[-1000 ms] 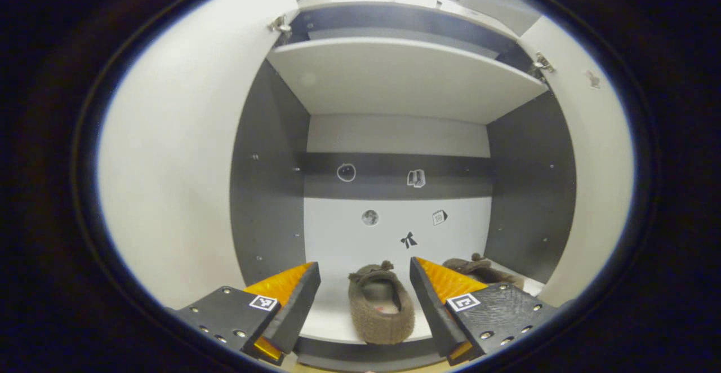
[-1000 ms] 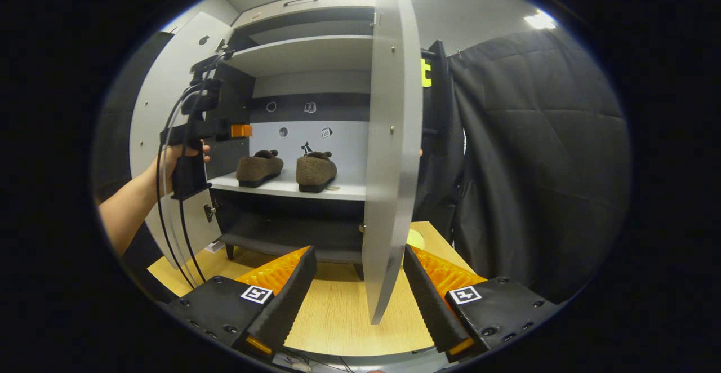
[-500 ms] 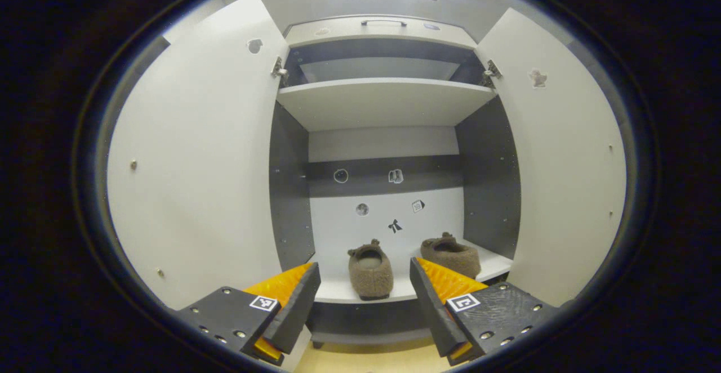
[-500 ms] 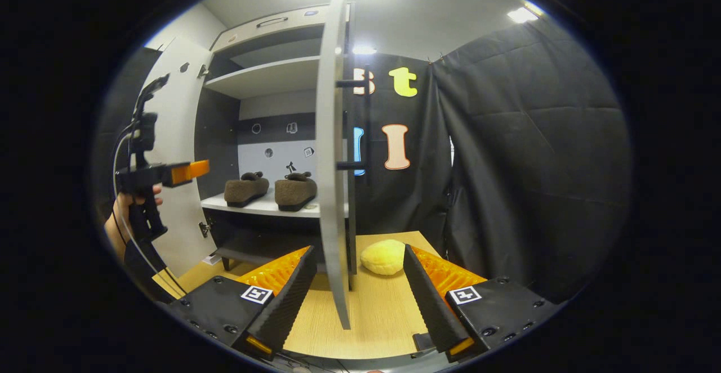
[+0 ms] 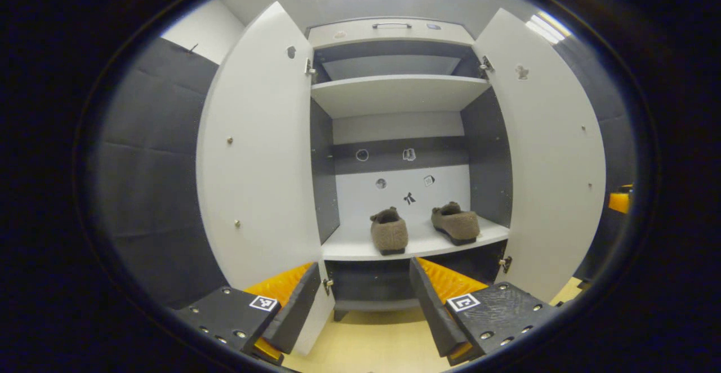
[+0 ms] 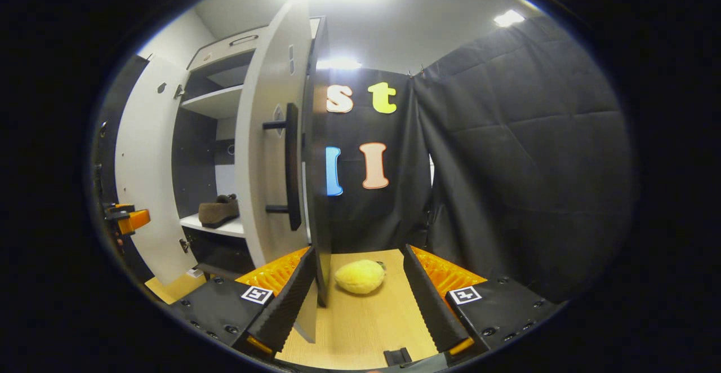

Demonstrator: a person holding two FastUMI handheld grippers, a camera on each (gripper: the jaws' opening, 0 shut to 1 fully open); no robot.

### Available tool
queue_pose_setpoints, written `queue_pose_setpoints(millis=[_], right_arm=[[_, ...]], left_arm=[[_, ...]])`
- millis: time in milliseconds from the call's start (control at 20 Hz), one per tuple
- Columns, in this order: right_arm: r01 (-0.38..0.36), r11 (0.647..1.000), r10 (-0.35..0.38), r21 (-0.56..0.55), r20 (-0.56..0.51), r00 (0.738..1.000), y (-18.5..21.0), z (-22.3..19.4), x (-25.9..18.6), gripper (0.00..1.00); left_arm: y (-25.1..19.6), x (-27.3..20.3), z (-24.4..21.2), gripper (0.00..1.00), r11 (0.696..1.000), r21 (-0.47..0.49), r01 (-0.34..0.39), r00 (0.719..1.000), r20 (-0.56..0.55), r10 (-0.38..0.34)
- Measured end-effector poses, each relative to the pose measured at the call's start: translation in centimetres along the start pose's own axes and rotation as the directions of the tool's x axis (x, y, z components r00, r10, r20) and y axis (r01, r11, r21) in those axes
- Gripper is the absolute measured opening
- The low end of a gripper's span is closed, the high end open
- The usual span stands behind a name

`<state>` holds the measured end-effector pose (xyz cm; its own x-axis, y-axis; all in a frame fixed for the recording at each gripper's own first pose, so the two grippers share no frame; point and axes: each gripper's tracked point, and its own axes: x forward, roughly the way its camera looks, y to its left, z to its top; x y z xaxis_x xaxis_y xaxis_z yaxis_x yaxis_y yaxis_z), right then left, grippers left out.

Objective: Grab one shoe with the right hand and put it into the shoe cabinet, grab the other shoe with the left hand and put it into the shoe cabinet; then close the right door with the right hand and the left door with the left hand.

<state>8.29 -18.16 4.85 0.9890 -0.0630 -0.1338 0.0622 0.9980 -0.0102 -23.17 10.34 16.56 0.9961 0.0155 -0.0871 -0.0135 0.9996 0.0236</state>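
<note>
Two brown fuzzy shoes (image 5: 388,232) (image 5: 455,223) stand side by side on the lower shelf of the white shoe cabinet (image 5: 394,94). Both doors are open: the left door (image 5: 259,153) and the right door (image 5: 549,153). My left gripper (image 5: 365,265) is open and empty, held back in front of the cabinet. My right gripper (image 6: 359,257) is open and empty at the outer side of the right door (image 6: 265,153), whose black handle (image 6: 292,167) faces it. One shoe (image 6: 218,211) shows past that door. The left gripper (image 6: 127,220) shows at the far left.
A yellow round soft object (image 6: 359,276) lies on the wooden floor (image 6: 366,328) just beyond my right fingers, beside the cabinet's side. Black cloth walls (image 6: 507,164) close the booth on the right and on the left (image 5: 146,164). An upper shelf (image 5: 397,80) sits above the shoes.
My left gripper has drawn back out of the cabinet, so the shoes look smaller. My right gripper has swung round the right door's edge to its outer, handle side.
</note>
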Motion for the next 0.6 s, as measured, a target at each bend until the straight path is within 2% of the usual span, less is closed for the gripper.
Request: queue_pose_setpoints(millis=[250,300,350,450,600], right_arm=[[0.094,0.995,-0.094,0.017,0.04,0.995,-1.2,3.1,2.0,0.98],[0.113,0.993,-0.114,0.026,0.048,0.992,-1.2,3.7,2.2,0.97],[0.131,0.991,-0.132,0.032,0.058,0.989,-1.0,4.2,2.4,0.98],[0.176,0.984,-0.177,0.025,0.066,0.982,-1.1,5.0,2.6,0.98],[0.226,0.973,-0.229,0.038,0.075,0.971,-0.6,6.0,2.6,0.98]], left_arm=[[3.3,-2.6,0.3,0.92,0.999,-0.024,-0.022,1.0,-0.007,0.022],[4.2,-3.1,0.4,0.96,0.999,-0.029,-0.026,1.0,-0.01,0.026],[5.2,-3.5,0.7,0.92,0.999,-0.03,-0.035,0.999,-0.009,0.035],[7.4,-4.3,1.4,0.92,0.998,-0.028,-0.051,0.999,0.012,0.052],[10.5,-5.4,1.9,0.95,0.997,-0.02,-0.074,0.997,0.03,0.075]])
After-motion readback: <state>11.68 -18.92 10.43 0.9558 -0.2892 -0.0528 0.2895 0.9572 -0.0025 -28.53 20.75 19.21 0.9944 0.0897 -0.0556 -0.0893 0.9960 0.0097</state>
